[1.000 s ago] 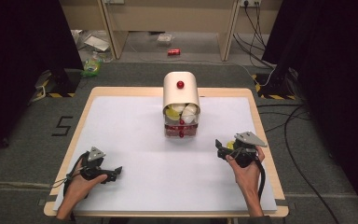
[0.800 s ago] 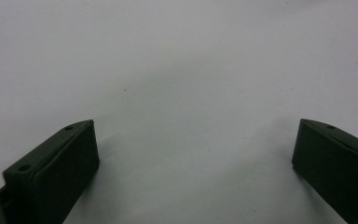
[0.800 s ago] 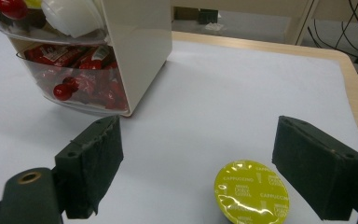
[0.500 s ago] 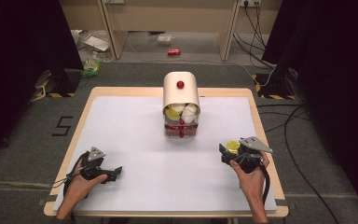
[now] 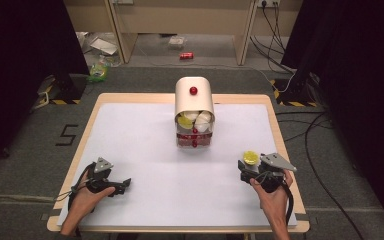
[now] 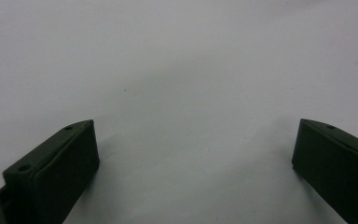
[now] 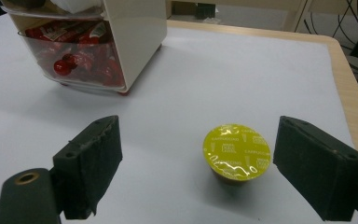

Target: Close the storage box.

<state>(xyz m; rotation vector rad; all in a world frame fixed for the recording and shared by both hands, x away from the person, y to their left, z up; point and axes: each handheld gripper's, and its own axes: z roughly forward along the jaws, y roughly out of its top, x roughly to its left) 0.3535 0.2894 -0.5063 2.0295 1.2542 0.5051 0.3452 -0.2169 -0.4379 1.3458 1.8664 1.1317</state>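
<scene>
Right gripper view, round coffee capsule (image 7: 236, 151), yellow-green foil lid

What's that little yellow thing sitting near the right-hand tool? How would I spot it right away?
Start at the cream dispenser standing mid-table with red and pale capsules in its open front. Go from there toward the table's near right corner, to the right gripper. Between its open jaws a small capsule stands alone on the white mat, the single loose one, with a shiny yellow-green foil lid printed "Cappuccino".

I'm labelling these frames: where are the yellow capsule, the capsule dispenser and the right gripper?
yellow capsule (image 7: 236, 151), right gripper view, on its foil lid.
capsule dispenser (image 5: 194, 97), high view, on its curved top.
right gripper (image 7: 205, 168), right gripper view, midway between its fingertips.
</scene>
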